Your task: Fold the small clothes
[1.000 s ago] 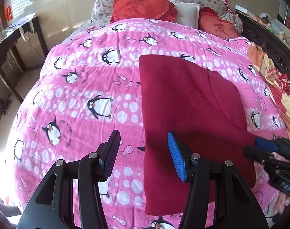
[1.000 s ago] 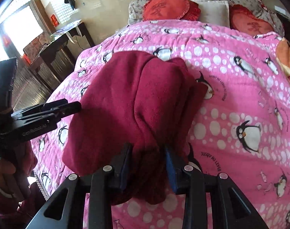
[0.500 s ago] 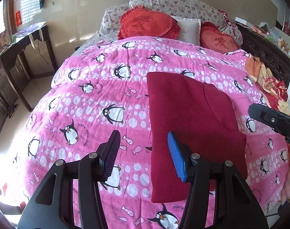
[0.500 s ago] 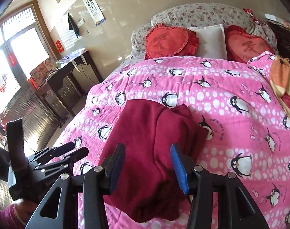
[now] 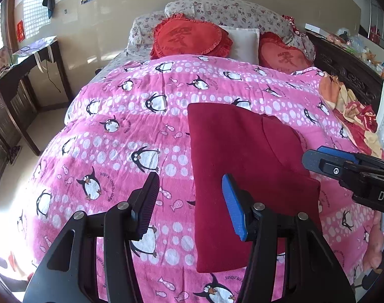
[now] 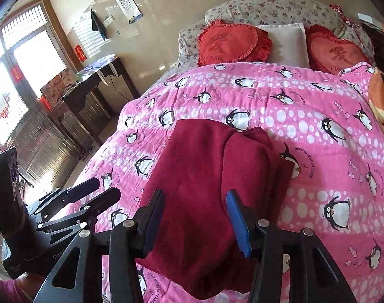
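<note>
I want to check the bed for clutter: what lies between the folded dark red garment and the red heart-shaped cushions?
Only bare pink penguin-print blanket lies between the folded dark red garment and the red heart-shaped cushions; both wrist views show this.

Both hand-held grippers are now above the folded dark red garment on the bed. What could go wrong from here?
1. The dark red garment lies on a soft, rounded pink blanket, so its folded top layer may slide or spring open.
2. The right hand-held gripper is open just over the near edge; lowering it could snag the cloth and undo the fold.
</note>
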{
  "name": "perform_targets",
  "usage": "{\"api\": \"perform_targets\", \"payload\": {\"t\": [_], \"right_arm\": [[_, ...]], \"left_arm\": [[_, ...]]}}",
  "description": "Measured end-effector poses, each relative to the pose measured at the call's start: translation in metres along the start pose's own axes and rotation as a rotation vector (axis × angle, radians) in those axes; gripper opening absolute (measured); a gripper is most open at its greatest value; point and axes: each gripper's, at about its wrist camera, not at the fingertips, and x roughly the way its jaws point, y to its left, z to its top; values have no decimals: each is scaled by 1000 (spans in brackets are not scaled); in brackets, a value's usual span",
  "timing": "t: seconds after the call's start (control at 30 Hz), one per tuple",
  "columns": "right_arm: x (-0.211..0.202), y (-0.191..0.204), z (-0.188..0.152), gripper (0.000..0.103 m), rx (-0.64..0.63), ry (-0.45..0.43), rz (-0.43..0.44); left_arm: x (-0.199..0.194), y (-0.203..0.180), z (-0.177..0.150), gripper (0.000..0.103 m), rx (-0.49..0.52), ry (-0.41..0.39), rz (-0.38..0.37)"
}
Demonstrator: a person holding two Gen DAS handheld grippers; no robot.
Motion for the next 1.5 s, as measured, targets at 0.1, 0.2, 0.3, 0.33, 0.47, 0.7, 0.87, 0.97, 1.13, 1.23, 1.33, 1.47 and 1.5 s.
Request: {"api": "perform_targets", "payload": {"t": [0.1,0.2,0.3,0.33,0.47,0.7,0.87,0.97,1.13,1.23,1.33,1.47,1.5], "right_arm": [[-4,2,3,49,-2,-13,-5],[-6,3,3,50,-8,-20,-13],[0,1,-1,51,-18,13,-37],[2,0,-2,51,-23,22,-46],[9,-6,-5,51,-25,34,-65],[18,-13,2,52,-1,36,-61],[27,-8,9,52,-15,37,-65],[35,-8,12,52,-19,39,-65],[50,-16,18,52,-26,38,-90],[59,-26,21,52,-42,40,-157],[75,-45,16,51,-20,88,-217],[72,-56,10,51,22,81,-180],[67,-56,11,51,30,73,-172]], "left_arm": [[8,5,2,52,-16,12,15],[21,8,4,52,-43,38,17],[33,8,4,52,-62,67,14],[37,8,4,52,-62,75,14],[46,3,4,52,-39,90,26],[54,3,6,52,-34,100,27],[61,5,7,52,-40,115,28],[65,4,8,52,-35,116,32],[74,2,12,52,-32,118,36],[79,0,13,52,-32,120,32],[85,-2,13,52,-25,132,26],[85,-2,14,52,-17,131,26],[84,-2,14,52,-19,131,24]]}}
